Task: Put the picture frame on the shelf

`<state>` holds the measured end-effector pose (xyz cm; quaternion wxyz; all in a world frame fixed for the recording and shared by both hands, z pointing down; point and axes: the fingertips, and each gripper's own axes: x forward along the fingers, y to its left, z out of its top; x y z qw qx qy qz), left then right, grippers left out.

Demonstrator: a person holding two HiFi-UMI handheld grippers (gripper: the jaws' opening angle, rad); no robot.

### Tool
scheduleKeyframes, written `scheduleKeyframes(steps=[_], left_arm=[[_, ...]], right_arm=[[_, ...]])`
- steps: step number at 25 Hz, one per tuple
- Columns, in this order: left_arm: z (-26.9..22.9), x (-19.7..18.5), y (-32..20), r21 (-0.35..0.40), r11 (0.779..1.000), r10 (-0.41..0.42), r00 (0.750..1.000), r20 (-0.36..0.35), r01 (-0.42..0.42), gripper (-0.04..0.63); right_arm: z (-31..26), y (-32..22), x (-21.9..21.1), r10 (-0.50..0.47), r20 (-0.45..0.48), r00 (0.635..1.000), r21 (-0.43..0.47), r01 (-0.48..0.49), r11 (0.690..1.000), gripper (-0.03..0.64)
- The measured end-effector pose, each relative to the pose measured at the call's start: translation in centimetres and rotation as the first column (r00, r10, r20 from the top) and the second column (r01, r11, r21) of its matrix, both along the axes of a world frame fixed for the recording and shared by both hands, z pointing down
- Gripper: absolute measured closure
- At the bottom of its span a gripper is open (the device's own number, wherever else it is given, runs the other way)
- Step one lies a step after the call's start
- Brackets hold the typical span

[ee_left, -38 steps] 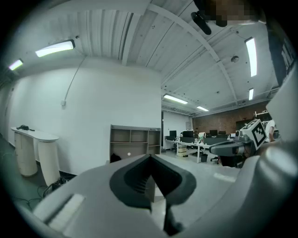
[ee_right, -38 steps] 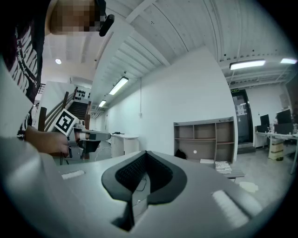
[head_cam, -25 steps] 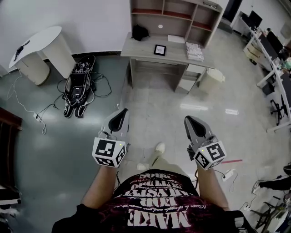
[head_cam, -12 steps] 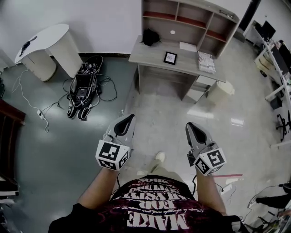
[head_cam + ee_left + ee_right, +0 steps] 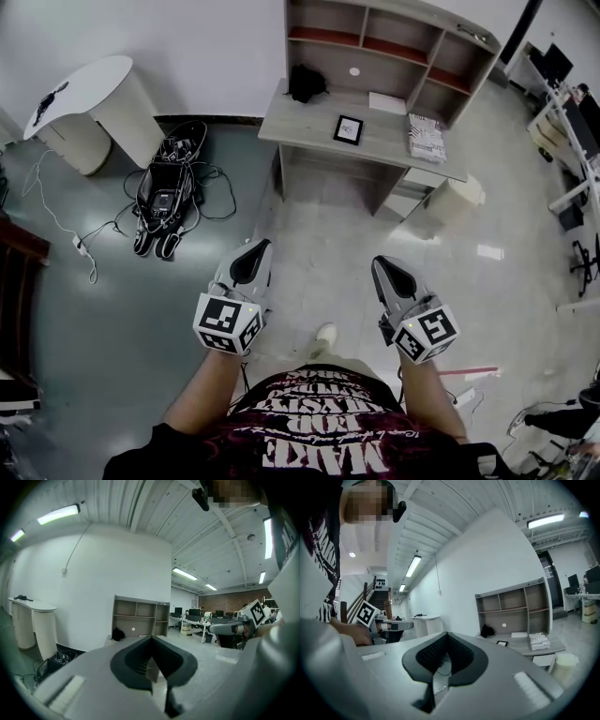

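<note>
A small black picture frame (image 5: 348,129) lies flat on the grey desk (image 5: 300,127), far ahead of both grippers; in the right gripper view the frame (image 5: 502,643) shows small on the desk top. The open wooden shelf unit (image 5: 384,47) stands on the back of the desk. My left gripper (image 5: 255,249) and right gripper (image 5: 382,266) are held side by side at waist height over the floor, both pointing toward the desk. Each is shut with nothing in it. The left gripper (image 5: 151,638) and right gripper (image 5: 446,633) show their tips together.
On the desk are a black bag (image 5: 305,82), a white sheet (image 5: 386,101) and a stack of papers (image 5: 427,138). A pale bin (image 5: 455,202) stands by the desk's right end. A white rounded table (image 5: 94,94) and black gear with cables (image 5: 169,187) are to the left.
The desk and shelf have shifted slightly in the head view and sit a little nearer. Both grippers stay shut and keep about the same place in front of the person.
</note>
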<state>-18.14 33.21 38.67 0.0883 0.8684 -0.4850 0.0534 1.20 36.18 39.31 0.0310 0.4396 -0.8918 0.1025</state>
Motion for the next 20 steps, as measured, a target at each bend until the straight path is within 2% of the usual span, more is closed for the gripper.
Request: scheduleKeyframes(steps=[13, 20], left_arm=[[-2.4, 5.4, -5.5, 0.051, 0.999, 0.005, 1.000, -0.017, -0.004, 0.594], [-2.6, 6.6, -6.1, 0.058, 0.998, -0.019, 1.000, -0.011, 0.019, 0.594]], right_arm=[[-1.2, -4.7, 5.2, -0.020, 0.028, 0.999, 0.031, 0.019, 0.999, 0.589], [-1.8, -6.5, 7.1, -0.024, 0.039, 0.999, 0.054, 0.022, 0.998, 0.589]])
